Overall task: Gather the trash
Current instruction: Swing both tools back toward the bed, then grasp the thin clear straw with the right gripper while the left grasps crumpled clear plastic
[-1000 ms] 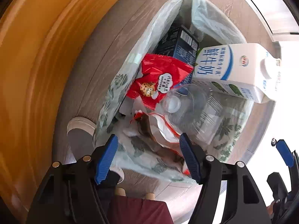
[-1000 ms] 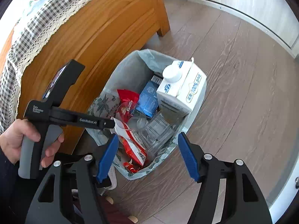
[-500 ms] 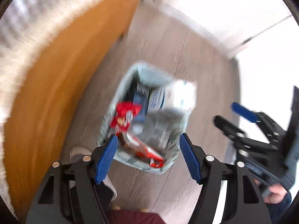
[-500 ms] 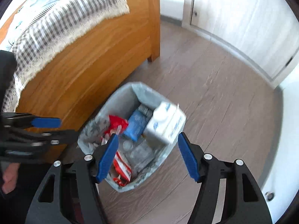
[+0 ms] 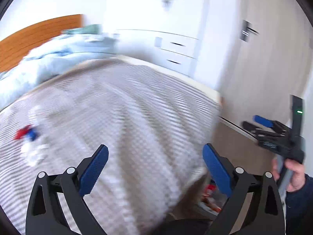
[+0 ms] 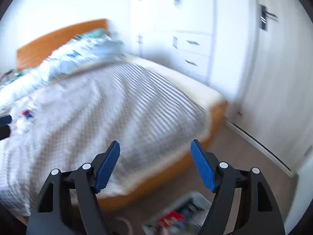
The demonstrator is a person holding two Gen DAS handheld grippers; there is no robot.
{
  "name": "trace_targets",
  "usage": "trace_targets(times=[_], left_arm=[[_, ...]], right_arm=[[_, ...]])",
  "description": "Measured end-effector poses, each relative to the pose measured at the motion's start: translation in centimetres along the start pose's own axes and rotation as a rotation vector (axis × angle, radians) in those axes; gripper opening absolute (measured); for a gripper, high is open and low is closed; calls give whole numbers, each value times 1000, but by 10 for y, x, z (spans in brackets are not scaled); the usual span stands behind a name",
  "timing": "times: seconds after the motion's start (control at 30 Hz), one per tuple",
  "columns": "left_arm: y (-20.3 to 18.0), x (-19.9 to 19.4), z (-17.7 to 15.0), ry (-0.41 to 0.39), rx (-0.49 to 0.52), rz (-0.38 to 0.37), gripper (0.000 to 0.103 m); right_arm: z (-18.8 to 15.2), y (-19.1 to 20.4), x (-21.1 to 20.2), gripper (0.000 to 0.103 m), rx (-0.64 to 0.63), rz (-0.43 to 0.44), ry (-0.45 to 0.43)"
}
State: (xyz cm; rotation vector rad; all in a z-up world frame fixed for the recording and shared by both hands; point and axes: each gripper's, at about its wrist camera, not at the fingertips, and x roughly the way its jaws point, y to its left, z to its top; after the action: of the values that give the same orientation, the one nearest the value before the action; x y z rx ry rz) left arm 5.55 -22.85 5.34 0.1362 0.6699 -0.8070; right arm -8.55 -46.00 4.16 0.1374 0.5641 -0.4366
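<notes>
Blurred trash lies on the checked bedspread [image 5: 137, 107] at the far left: a red and blue piece [image 5: 25, 134] beside white crumpled bits [image 5: 33, 152], also the red and blue piece [image 6: 26, 114] in the right wrist view. The trash bag [image 6: 176, 217] full of wrappers sits on the floor by the bed; its edge [image 5: 210, 195] shows in the left wrist view. My left gripper [image 5: 155, 147] hangs over the bed, jaws opening, nothing between them. My right gripper [image 6: 155, 143] is also opening and holds nothing; a hand [image 5: 293, 173] carries it.
The wooden bed frame [image 6: 215, 125] runs beside the grey plank floor [image 6: 244, 156]. A light blue duvet [image 5: 58, 58] is bunched near the headboard [image 5: 39, 35]. White drawers [image 6: 191, 52] and a door [image 6: 273, 58] stand behind the bed.
Both grippers have risen and tipped up from over the trash bag to face across the bed. Their jaws stand wider than before. The bag has dropped to the bottom of both views.
</notes>
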Motion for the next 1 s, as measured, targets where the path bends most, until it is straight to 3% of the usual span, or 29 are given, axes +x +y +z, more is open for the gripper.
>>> trace_targets(times=[0.1,0.23,0.3,0.4,0.5,0.57,0.67,0.73,0.8,0.87,0.97,1.0], left_arm=[[89,-14,0,-27,-163,126,94],[208,-36,-13,-13,-477,229,94],[252,-51,-25,-23,-585,267,94],[291,-68,-36,-58,-671,298,94],[315,-78,-47,-61,-770,282,94],[315,-77,-48,-58,-767,273,94],[310,-72,-45,-54,-731,280,94],[307,-60,-47,-33,-718,273,94],[303,-50,-49,-2,-708,276,94],[299,-45,-48,7,-696,277,94],[291,-40,-47,10,-661,280,94],[288,-39,-46,12,-642,279,94]], right_arm=[[28,63,19,79,-44,123,-20],[49,155,75,79,-94,301,93],[47,201,104,79,-141,331,165],[26,259,138,79,-240,305,255],[-6,278,139,78,-324,264,281],[-26,266,122,78,-319,266,251],[-36,257,110,58,-301,343,238],[-31,254,103,45,-334,299,183],[-37,256,110,36,-368,298,234],[-45,258,118,35,-393,290,305],[-45,257,120,26,-390,276,316],[-45,256,120,5,-386,270,318]])
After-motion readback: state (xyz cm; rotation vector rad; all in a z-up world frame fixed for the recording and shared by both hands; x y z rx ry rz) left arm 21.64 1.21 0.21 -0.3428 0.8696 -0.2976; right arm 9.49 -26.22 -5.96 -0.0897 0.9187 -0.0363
